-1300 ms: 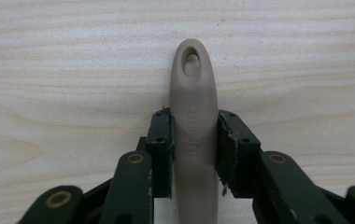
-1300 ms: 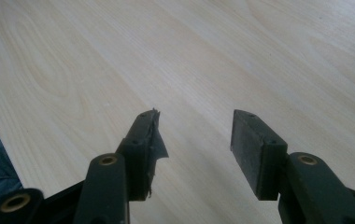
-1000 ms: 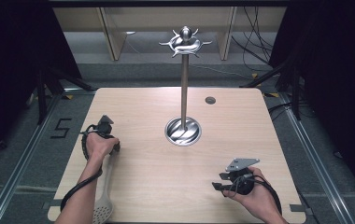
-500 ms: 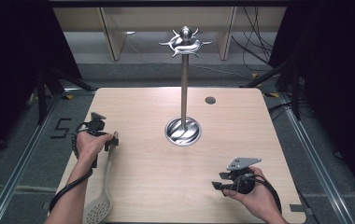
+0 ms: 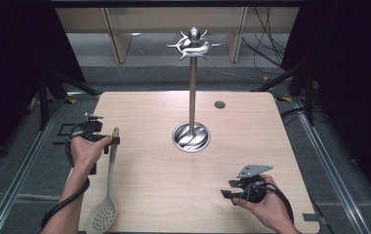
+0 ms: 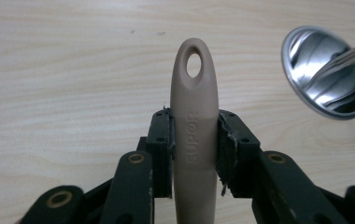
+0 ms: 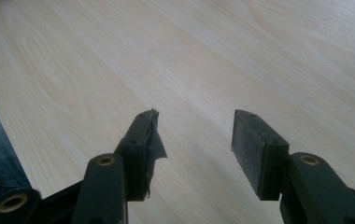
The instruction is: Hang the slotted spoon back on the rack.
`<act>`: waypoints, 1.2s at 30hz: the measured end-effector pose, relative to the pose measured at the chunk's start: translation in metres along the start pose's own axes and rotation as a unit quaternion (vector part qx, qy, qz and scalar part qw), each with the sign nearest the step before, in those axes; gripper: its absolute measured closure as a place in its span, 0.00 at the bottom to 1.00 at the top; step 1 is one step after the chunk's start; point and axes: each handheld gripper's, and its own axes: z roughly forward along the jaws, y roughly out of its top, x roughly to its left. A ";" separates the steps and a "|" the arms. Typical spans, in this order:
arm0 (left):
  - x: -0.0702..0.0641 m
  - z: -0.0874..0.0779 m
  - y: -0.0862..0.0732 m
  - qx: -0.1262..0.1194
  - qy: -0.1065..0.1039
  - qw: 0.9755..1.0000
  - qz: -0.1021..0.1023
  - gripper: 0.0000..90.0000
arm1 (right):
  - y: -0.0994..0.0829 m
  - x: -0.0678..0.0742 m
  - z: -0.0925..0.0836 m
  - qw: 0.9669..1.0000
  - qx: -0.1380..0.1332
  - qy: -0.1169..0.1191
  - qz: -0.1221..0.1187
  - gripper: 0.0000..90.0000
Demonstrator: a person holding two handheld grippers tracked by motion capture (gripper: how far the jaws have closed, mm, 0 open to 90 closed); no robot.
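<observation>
Left gripper (image 6: 194, 154) fingers pinching skimmer (image 6: 195, 126) handle, frame center; right gripper (image 7: 196, 140) fingers spread, nothing between, lower right over desk (image 5: 164, 195).

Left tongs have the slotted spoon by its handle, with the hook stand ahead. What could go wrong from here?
1. The left tongs clamp the slotted spoon near the handle tip; its perforated head hangs far below, so it may swing or pivot.
2. The stand's hooks sit high on a thin pole; a knock could tip it.
3. The hanging hole is small, easy to miss.
</observation>
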 end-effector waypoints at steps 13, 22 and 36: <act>-0.004 -0.031 -0.004 -0.081 -0.025 0.996 0.015 0.75 | 0.000 0.000 0.001 1.000 -0.004 -0.001 0.001 0.57; -0.011 -0.053 -0.001 -0.143 -0.047 0.988 0.017 0.75 | 0.000 0.001 0.001 1.000 -0.003 -0.001 0.004 0.57; -0.023 -0.080 0.007 -0.264 -0.074 0.961 0.027 0.75 | 0.002 0.003 -0.003 1.000 -0.012 -0.001 -0.006 0.57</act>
